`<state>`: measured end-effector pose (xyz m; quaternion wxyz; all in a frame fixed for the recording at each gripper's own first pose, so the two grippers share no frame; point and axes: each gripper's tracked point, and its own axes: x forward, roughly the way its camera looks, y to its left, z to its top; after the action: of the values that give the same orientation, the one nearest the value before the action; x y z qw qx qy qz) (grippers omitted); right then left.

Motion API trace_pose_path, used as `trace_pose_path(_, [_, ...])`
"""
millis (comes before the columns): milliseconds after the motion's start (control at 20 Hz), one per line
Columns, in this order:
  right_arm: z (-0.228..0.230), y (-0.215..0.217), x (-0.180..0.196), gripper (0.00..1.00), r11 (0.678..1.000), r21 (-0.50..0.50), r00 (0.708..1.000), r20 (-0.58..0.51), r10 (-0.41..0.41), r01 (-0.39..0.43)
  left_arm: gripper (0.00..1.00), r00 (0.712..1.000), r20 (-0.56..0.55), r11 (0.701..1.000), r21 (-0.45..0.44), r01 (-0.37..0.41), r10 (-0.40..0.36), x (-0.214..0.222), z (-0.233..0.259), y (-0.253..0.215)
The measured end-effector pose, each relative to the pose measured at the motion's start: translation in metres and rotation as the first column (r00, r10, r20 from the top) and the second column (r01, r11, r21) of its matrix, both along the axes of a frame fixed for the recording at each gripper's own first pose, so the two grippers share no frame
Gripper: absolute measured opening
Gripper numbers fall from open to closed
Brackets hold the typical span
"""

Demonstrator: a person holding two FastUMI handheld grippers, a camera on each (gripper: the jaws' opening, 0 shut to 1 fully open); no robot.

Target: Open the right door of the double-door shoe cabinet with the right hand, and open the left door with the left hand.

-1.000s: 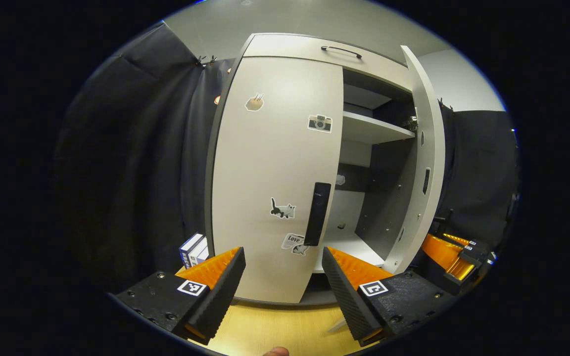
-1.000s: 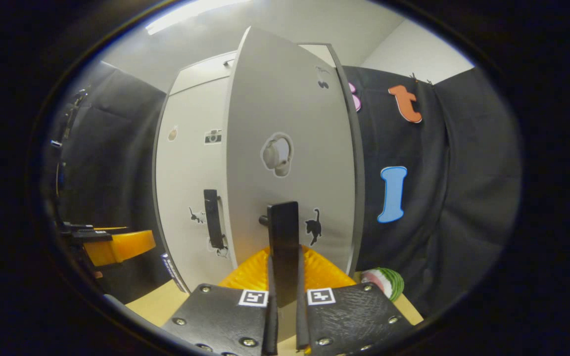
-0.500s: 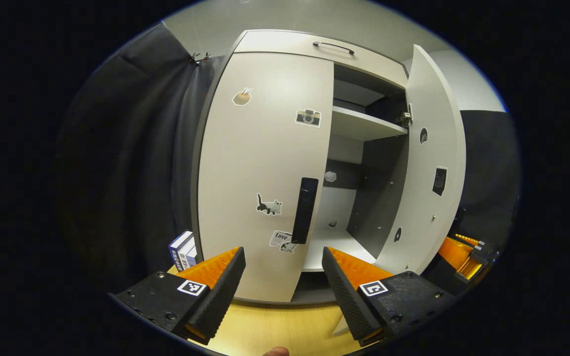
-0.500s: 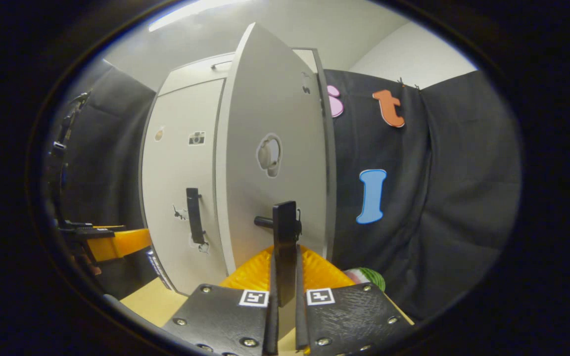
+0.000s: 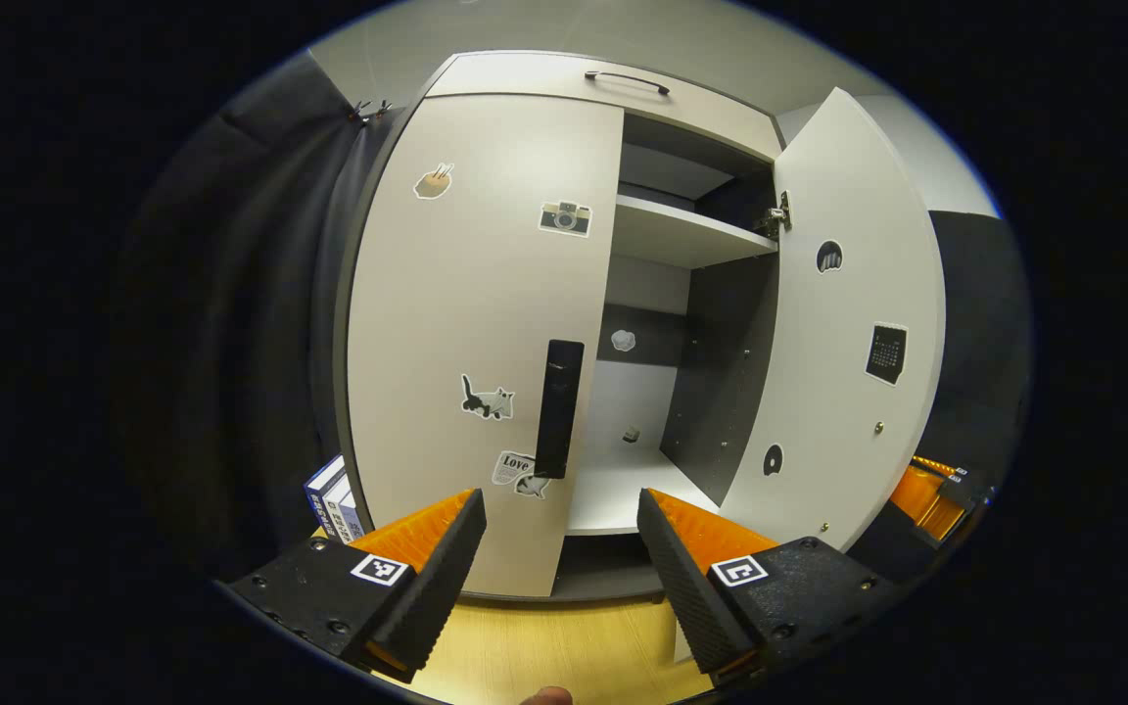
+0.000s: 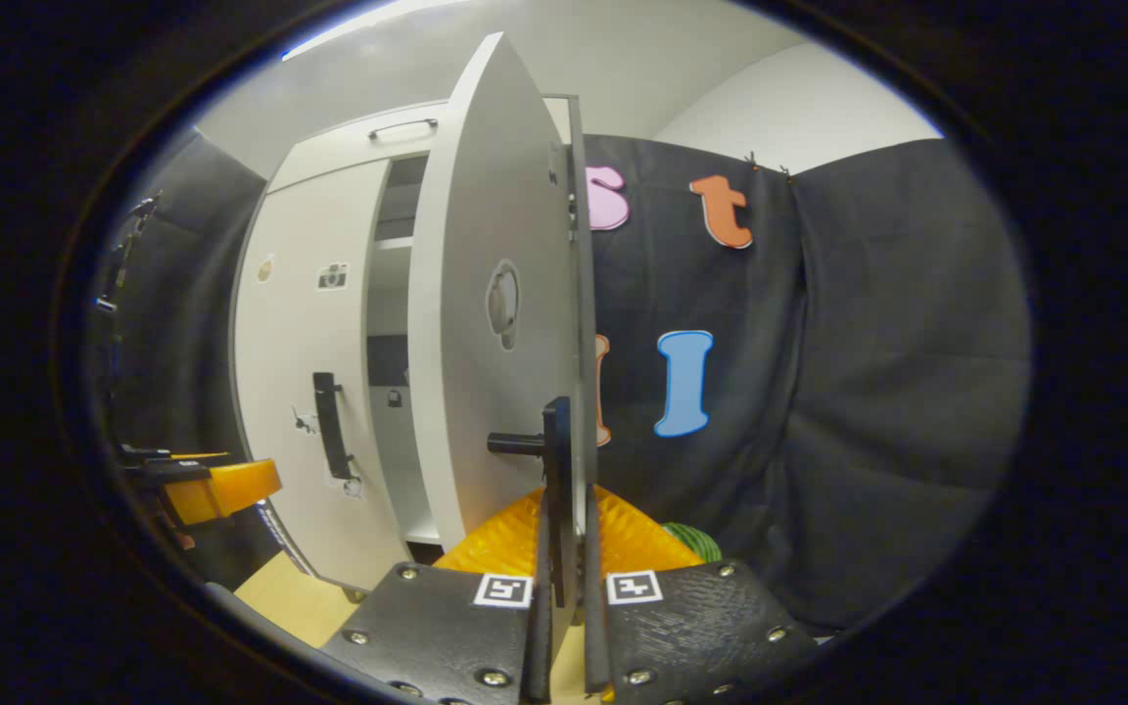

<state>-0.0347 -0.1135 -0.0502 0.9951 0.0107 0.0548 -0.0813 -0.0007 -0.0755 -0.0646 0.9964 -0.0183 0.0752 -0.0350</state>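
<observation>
Right door (image 5: 853, 323) swung wider, right gripper (image 6: 561, 548) clamping its handle (image 6: 556, 455)

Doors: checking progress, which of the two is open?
The right door, swung wide with shelves exposed; the left door is shut flat.

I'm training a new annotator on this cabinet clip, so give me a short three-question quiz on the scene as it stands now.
1. True or false: the left door of the shoe cabinet is shut.
2. What do the right gripper's jaws clamp?
A. the right door's handle
B. the shelf
C. the books
3. Fill in: the left gripper's jaws stand ____, pointing toward the left door's handle.

Key: 1 true; 2 A; 3 open. The right door is swung wide.
</observation>
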Motion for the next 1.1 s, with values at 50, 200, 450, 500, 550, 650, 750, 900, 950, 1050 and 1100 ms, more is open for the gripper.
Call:
trace_pose_path(50, [-0.002,-0.003,-0.002,0.13,1.0,0.01,1.0,-0.008,-0.011,0.011,0.96,1.0,0.0,1.0,0.001,0.0,0.0,0.001,-0.001,-0.001])
trace_pose_path(200, [-0.001,-0.026,-0.01,0.01,0.998,0.01,0.998,-0.003,-0.063,0.063,0.96,1.0,-0.006,1.0,-0.002,-0.005,0.005,0.003,-0.003,-0.001])
trace_pose_path(450, [-0.004,-0.034,-0.004,0.01,1.0,0.026,1.0,-0.008,0.015,-0.015,0.96,1.0,-0.016,1.0,0.0,-0.011,0.011,0.011,-0.008,-0.003])
trace_pose_path(500, [-0.004,-0.037,-0.002,0.01,0.999,0.03,1.0,-0.015,0.027,-0.026,0.96,1.0,-0.013,1.0,0.003,-0.014,0.014,0.014,-0.007,-0.003])
trace_pose_path(550, [-0.005,-0.04,0.0,0.01,0.999,0.036,0.999,-0.013,0.038,-0.038,0.96,1.0,-0.01,1.0,0.008,-0.017,0.017,0.017,-0.007,-0.002])
trace_pose_path(650, [-0.004,-0.043,0.002,0.01,0.998,0.038,0.998,-0.014,0.055,-0.054,0.96,1.0,0.0,0.999,0.023,-0.03,0.03,0.027,-0.004,0.002])
trace_pose_path(750, [-0.008,-0.043,0.0,0.01,0.998,0.039,0.998,-0.02,0.058,-0.057,0.97,0.999,0.009,0.998,0.032,-0.049,0.048,0.041,-0.002,0.008])
trace_pose_path(900, [-0.025,-0.043,-0.012,0.02,0.997,0.033,0.996,-0.06,0.071,-0.069,0.96,0.997,0.01,0.997,0.041,-0.072,0.071,0.064,-0.004,0.015])
trace_pose_path(950, [-0.028,-0.045,-0.013,0.02,0.997,0.027,0.995,-0.064,0.074,-0.072,0.96,0.997,0.006,0.996,0.049,-0.075,0.075,0.071,-0.006,0.016])
trace_pose_path(1050, [-0.028,-0.047,-0.02,0.03,0.997,0.011,0.996,-0.06,0.072,-0.072,0.97,0.997,0.001,0.995,0.063,-0.08,0.08,0.085,-0.009,0.018])
trace_pose_path(1100, [-0.025,-0.049,-0.023,0.06,0.997,-0.003,0.996,-0.052,0.071,-0.072,0.97,0.997,0.0,0.995,0.066,-0.08,0.081,0.092,-0.01,0.018])
